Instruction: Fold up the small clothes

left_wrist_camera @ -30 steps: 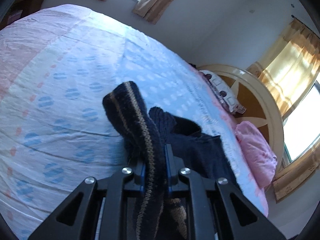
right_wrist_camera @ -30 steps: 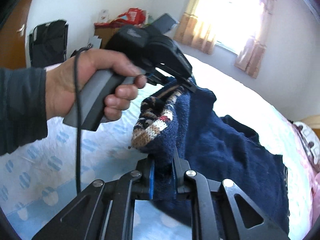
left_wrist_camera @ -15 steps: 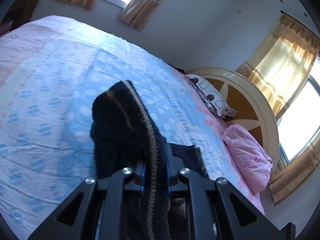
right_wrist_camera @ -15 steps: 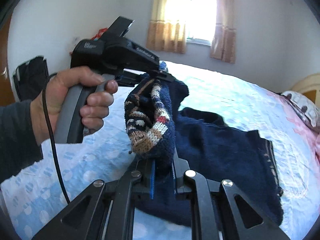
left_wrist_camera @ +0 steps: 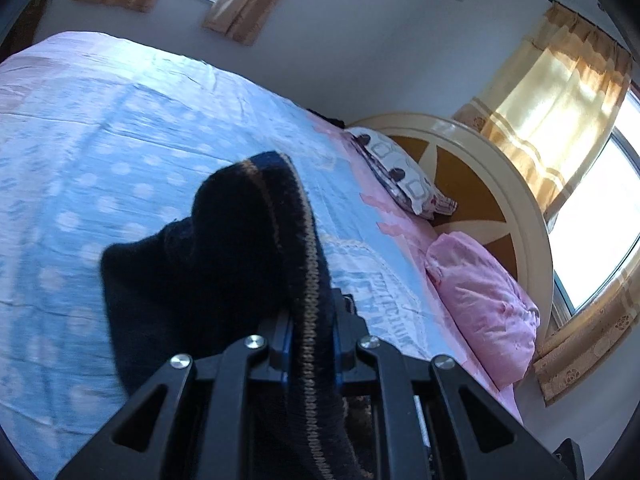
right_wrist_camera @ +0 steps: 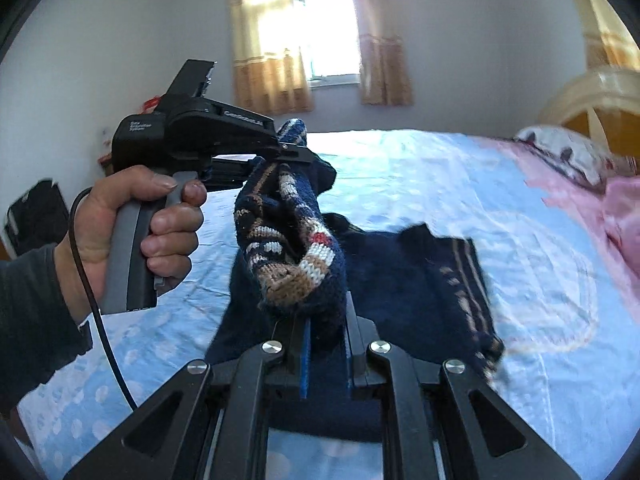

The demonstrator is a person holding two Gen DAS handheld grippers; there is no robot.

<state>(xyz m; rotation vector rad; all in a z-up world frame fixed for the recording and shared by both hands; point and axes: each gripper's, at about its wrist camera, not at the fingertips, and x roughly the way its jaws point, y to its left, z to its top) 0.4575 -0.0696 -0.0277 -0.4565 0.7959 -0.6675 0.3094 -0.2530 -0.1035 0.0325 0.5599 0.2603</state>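
While both grippers pinch the navy knitted sweater (right_wrist_camera: 416, 280) by one bunched edge, most of it trails down onto the bed (right_wrist_camera: 440, 184), toward the pillow end. The right gripper (right_wrist_camera: 324, 332) has its jaws closed tight on a thick wad of the patterned knit, and the left gripper (left_wrist_camera: 310, 320) is likewise clamped on the striped band, so neither has a clean single layer.

That is the likely trouble: a wad can slip out under the garment's own weight, or hide a trapped second layer that drags the fold crooked. With the two grips close together, the cloth between them sags and may twist, leaving a skewed crease when laid on the bed.
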